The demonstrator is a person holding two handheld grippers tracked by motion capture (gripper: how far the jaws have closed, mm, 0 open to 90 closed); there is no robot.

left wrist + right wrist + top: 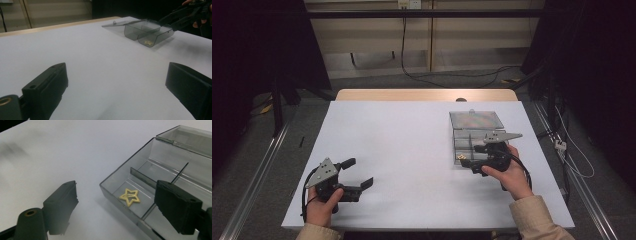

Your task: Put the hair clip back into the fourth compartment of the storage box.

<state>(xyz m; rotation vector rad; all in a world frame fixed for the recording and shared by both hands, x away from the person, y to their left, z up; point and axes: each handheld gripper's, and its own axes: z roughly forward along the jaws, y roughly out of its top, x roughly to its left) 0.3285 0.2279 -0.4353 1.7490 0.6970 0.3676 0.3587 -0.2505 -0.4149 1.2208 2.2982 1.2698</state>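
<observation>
A clear grey plastic compartment box (469,142) stands on the right half of the white table (402,145), its lid (475,119) folded back flat behind it. A small yellow star-shaped clip (129,196) lies in the box's near corner compartment; the other compartments in sight hold nothing. My right gripper (115,205) hovers open over that corner, one jaw outside the box wall (122,168), the other above the dividers, nothing between them. My left gripper (358,173) rests open near the table's front left, far from the box (150,31).
The table's wooden far edge (427,94) borders a floor with cables (452,75). Dark stands and metal rails (257,165) flank both sides. White tabletop stretches between the two grippers.
</observation>
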